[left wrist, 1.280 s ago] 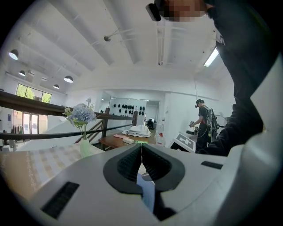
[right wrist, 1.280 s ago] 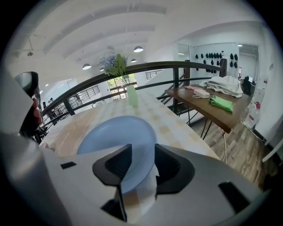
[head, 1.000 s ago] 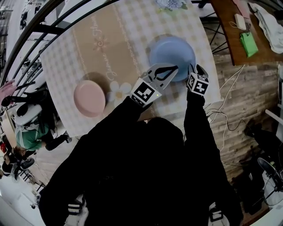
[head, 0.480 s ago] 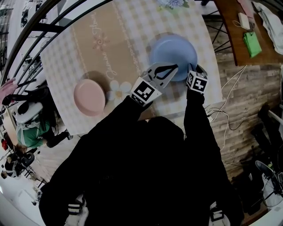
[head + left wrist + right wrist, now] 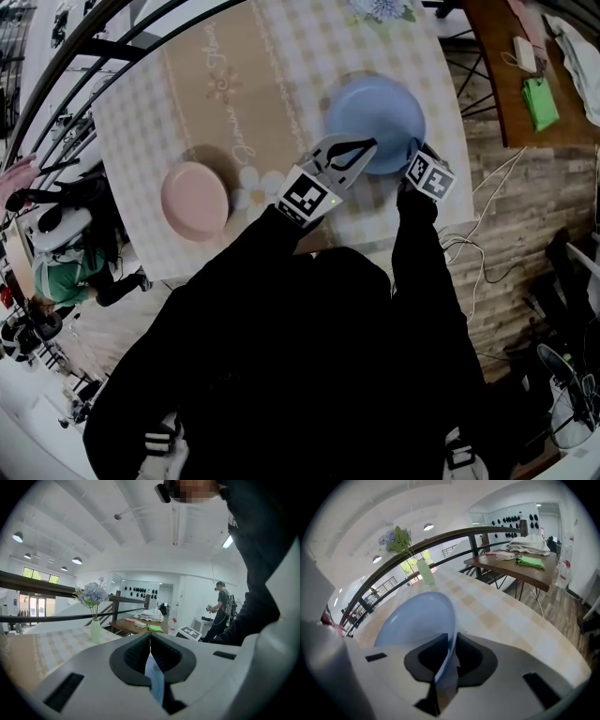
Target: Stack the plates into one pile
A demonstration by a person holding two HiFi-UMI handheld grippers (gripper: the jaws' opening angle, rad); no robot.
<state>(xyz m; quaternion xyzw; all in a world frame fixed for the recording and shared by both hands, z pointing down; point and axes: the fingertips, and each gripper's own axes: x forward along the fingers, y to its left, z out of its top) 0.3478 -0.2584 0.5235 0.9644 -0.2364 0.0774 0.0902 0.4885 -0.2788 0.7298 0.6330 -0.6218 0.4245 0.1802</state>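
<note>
Pale blue round plate (image 5: pixel 375 108) (image 5: pixel 417 620): sits on the right half of the checked-cloth table (image 5: pixel 281 56), toward its far side, apparently flat in the head view.

Smaller pink round plate (image 5: pixel 194 200): on the table's left half, nearer the front edge, well apart from the blue one. Not stacked.

Right gripper (image 5: pixel 412 148) (image 5: pixel 451 641): comes in over the table's front edge at the right. Its jaws are closing on the blue plate's near-right rim. The rim runs between the pads, which sit tight against it.

Left gripper (image 5: pixel 372 143) (image 5: pixel 150 637): also over the table's front edge, with its tip at the blue plate's near-left rim. Jaws are together at the tips. A pale blue sliver shows in the gap behind them; can't tell whether it's pinched or just seen through.

White vase with blue flowers (image 5: pixel 380 9) (image 5: pixel 95 631) (image 5: pixel 425 571): at the table's far edge.

Dark metal railing (image 5: pixel 94 56): runs along the table's left side.

Brown wooden side table (image 5: pixel 497 84): stands off the table's right side, with a green cloth (image 5: pixel 539 101) (image 5: pixel 529 562) lying on it.
</note>
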